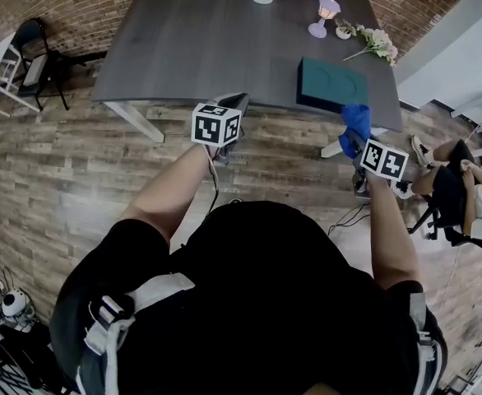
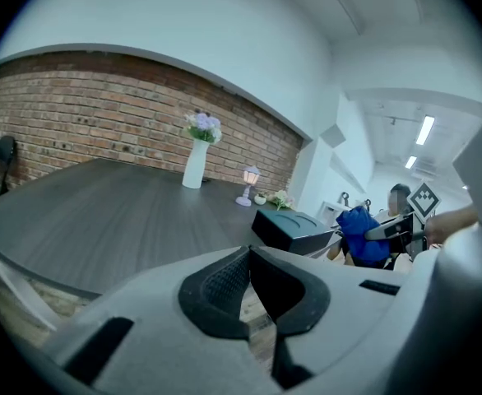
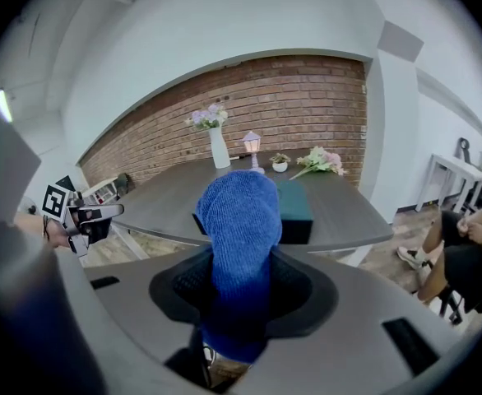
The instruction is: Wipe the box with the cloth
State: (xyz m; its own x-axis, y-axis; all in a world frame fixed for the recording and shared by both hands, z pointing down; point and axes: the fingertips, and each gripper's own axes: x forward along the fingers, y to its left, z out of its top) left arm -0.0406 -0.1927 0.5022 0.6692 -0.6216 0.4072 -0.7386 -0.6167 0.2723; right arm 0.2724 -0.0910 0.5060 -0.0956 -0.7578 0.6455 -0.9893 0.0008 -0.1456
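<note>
A brick wall point(image 1: 101, 6) backs a dark grey desk point(image 1: 192, 39) standing on a plank floor point(image 1: 60, 163). The dark teal box point(image 1: 331, 85) lies flat at the desk's near edge, close to its right corner, its long side seemingly along that edge. The right gripper point(image 3: 241, 282), clamped on the bunched blue cloth point(image 3: 239, 220), hangs just off that edge with the box straight ahead. The left gripper point(image 2: 249, 280), jaws together on nothing, is farther from the box.
</note>
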